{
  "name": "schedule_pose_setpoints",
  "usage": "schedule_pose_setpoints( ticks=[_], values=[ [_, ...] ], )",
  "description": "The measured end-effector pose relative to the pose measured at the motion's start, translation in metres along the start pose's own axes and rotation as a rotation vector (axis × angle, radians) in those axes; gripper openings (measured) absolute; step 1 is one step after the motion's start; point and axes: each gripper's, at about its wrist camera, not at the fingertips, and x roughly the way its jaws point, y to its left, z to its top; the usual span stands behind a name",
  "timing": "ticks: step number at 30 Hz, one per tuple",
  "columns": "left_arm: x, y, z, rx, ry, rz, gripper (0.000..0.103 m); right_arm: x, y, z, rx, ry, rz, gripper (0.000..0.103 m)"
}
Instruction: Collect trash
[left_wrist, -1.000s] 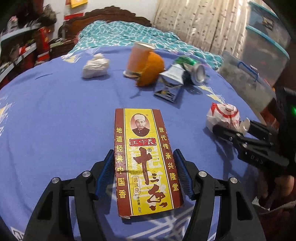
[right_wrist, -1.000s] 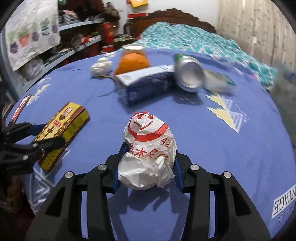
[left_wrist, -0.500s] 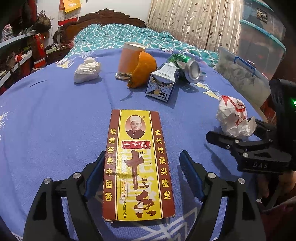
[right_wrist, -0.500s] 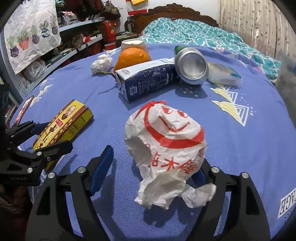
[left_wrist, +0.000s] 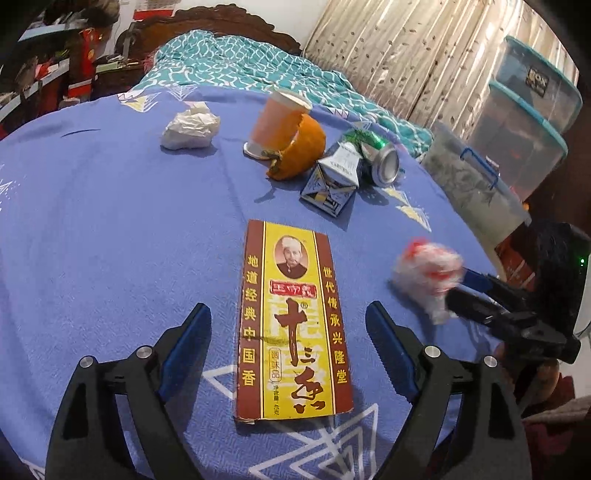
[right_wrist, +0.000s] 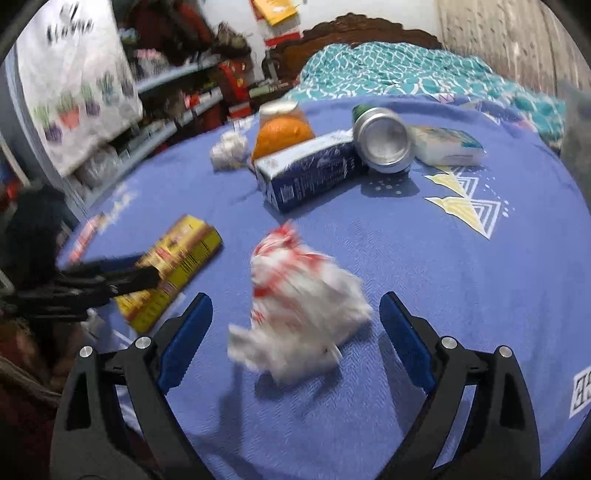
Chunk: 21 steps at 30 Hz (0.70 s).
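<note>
Your left gripper (left_wrist: 288, 336) is spread wide, the box (left_wrist: 291, 321) lying flat between its fingers, untouched, near the tablecloth's (left_wrist: 110, 229) front edge. Your right gripper (right_wrist: 295, 325) gapes too, the blurred wrapper (right_wrist: 299, 302) loose between its fingers. Farther back sit carton (right_wrist: 310, 170), can (right_wrist: 384, 140), orange (right_wrist: 282, 134), cup (left_wrist: 277, 118).

Yellow-brown spice box (left_wrist: 291, 321) flat on blue cloth (left_wrist: 110, 221); crumpled red-white wrapper (right_wrist: 299, 299) right of box, blurred.
</note>
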Motion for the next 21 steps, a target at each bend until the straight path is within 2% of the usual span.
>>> schedule_pose_setpoints(
  ticks=[3, 6, 11, 13, 15, 18, 21],
  values=[
    [-0.001, -0.003, 0.002, 0.005, 0.002, -0.004, 0.082, -0.011, -0.017, 0.008, 0.090, -0.031, 0.070, 0.092],
    [0.005, -0.012, 0.001, 0.036, 0.023, 0.002, 0.082, -0.009, -0.036, 0.012, 0.189, -0.026, 0.136, 0.092],
    [0.015, -0.022, -0.005, 0.072, 0.055, 0.062, 0.078, 0.022, -0.044, 0.010, 0.230, 0.057, 0.094, 0.090],
    [0.017, -0.024, -0.005, 0.088, 0.056, 0.090, 0.057, 0.033, -0.039, 0.010, 0.226, 0.081, 0.112, 0.079],
    [0.018, -0.025, -0.002, 0.083, 0.067, 0.082, 0.056, 0.039, -0.031, 0.011, 0.194, 0.108, 0.148, 0.064],
    [0.020, -0.028, 0.002, 0.058, 0.084, 0.034, 0.056, 0.038, -0.021, 0.007, 0.140, 0.114, 0.154, 0.056],
    [0.027, -0.051, 0.010, 0.104, 0.100, -0.018, 0.056, 0.025, -0.030, 0.003, 0.150, 0.076, 0.157, 0.048]
  ],
)
